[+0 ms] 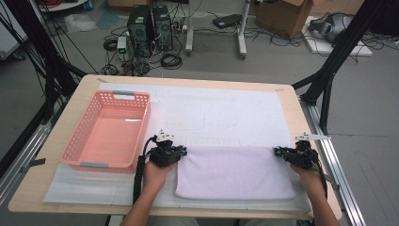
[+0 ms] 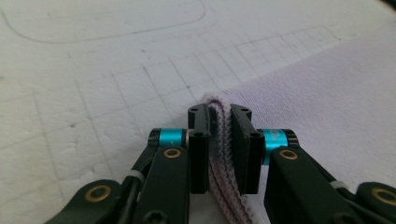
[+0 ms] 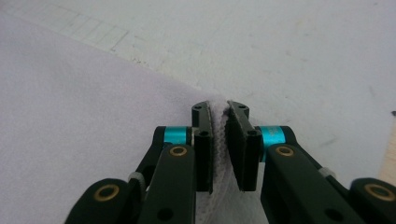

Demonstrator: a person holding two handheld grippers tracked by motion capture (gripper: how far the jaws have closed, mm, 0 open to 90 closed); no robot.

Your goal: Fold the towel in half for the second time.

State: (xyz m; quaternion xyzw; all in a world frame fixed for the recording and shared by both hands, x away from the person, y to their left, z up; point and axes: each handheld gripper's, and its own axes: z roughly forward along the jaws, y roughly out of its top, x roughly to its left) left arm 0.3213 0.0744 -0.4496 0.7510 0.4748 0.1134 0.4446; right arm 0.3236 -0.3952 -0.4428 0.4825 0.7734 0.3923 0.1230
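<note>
Left tongs (image 1: 182,150) and right tongs (image 1: 277,151) each pinch a far corner of the folded lavender towel (image 1: 235,172), right of the pink basket (image 1: 87,164).

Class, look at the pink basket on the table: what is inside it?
The pink basket holds nothing; its bare floor shows. It sits on the white mat. The tabletop beneath is covered.

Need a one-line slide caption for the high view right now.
Left gripper and right gripper each pinch a far corner of the folded towel beside the pink basket.
</note>
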